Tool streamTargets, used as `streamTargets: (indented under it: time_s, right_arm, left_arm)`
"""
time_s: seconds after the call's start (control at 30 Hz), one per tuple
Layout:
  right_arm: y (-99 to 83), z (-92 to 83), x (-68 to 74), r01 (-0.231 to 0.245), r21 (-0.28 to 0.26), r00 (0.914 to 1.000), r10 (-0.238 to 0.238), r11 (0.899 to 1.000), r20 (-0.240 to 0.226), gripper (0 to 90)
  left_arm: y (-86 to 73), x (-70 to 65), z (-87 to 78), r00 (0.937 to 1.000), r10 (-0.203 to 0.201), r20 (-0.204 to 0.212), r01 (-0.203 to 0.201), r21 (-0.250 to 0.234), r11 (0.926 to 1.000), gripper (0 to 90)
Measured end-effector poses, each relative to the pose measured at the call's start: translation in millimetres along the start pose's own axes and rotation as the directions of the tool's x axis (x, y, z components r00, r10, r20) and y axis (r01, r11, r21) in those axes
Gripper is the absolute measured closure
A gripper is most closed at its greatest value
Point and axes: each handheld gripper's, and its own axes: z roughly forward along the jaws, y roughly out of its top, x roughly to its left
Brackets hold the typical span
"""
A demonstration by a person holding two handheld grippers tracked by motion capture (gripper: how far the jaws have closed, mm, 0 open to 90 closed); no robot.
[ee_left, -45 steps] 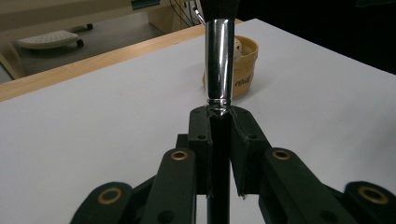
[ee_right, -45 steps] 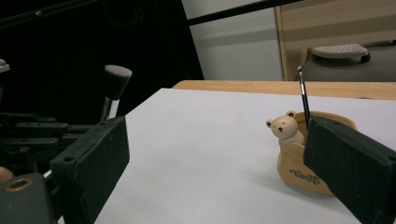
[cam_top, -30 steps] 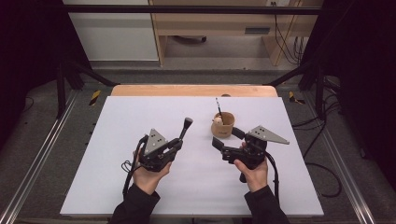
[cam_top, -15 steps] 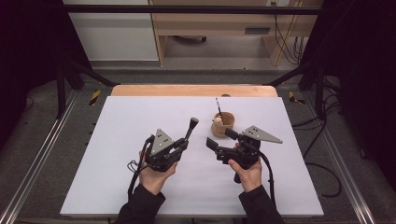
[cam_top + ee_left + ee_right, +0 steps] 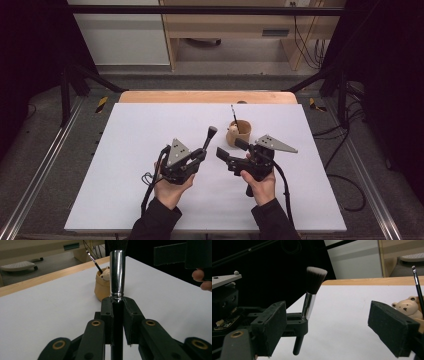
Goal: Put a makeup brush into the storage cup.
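My left gripper point(image 5: 201, 153) is shut on the black handle of a makeup brush point(image 5: 210, 135), which stands tilted, bristles up, with a silver ferrule point(image 5: 117, 275). My right gripper point(image 5: 233, 148) is open just right of it, jaws pointing left at the brush. Its jaws have just been closing a little with nothing between the pads. From the right gripper view the brush point(image 5: 312, 292) stands ahead of the wide jaws point(image 5: 332, 327). A tan bear-shaped cup point(image 5: 239, 132) behind the right gripper holds a thin black brush point(image 5: 233, 112).
The white table top point(image 5: 140, 125) has a wooden strip point(image 5: 200, 96) along its far edge. Metal rails and cables run on the floor on both sides. A wooden desk stands behind the table.
The two grippers have drawn slightly closer together over the middle of the table. The brush stays in the left gripper.
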Motion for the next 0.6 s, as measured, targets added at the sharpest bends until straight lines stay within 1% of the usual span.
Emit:
streamTargets:
  time_s: [0.07,0.23,0.27,0.37,0.43,0.47,0.6]
  right_arm:
    - [0.0,0.4,0.9,-0.014,0.002,0.9999,0.014,1.0,-0.004,18.0]
    - [-0.7,3.3,2.0,-0.015,0.008,0.9997,0.016,1.0,-0.016,20.7]
    - [-1.0,3.8,2.1,-0.016,0.012,0.9998,0.016,1.0,-0.014,21.0]
    - [-1.4,5.4,1.8,-0.018,0.014,0.9997,0.018,1.0,-0.015,22.9]
    - [-1.7,6.3,2.0,-0.024,0.019,0.9996,0.024,1.0,-0.015,24.6]
    - [-1.6,6.3,2.1,-0.028,0.025,0.9995,0.028,0.999,-0.016,25.4]
    - [-2.2,7.7,2.4,-0.039,0.024,0.999,0.039,0.999,-0.023,28.8]
  left_arm:
    - [0.1,-1.4,0.6,1.0,-0.003,0.001,0.003,-0.001,1.0,79.1]
    - [0.9,-4.3,2.4,1.0,0.003,0.004,-0.003,-0.001,1.0,79.1]
    - [0.9,-5.3,2.8,1.0,-0.002,0.005,0.002,-0.002,1.0,79.2]
    - [1.1,-7.0,4.0,1.0,0.001,0.009,-0.001,-0.003,1.0,79.1]
    - [1.3,-8.3,4.6,0.9999,0.006,0.009,-0.006,-0.001,1.0,79.1]
    - [1.4,-9.7,5.2,0.9999,0.001,0.012,-0.001,-0.001,1.0,79.2]
    - [2.1,-12.6,6.2,0.9999,0.002,0.014,-0.002,-0.003,1.0,79.1]
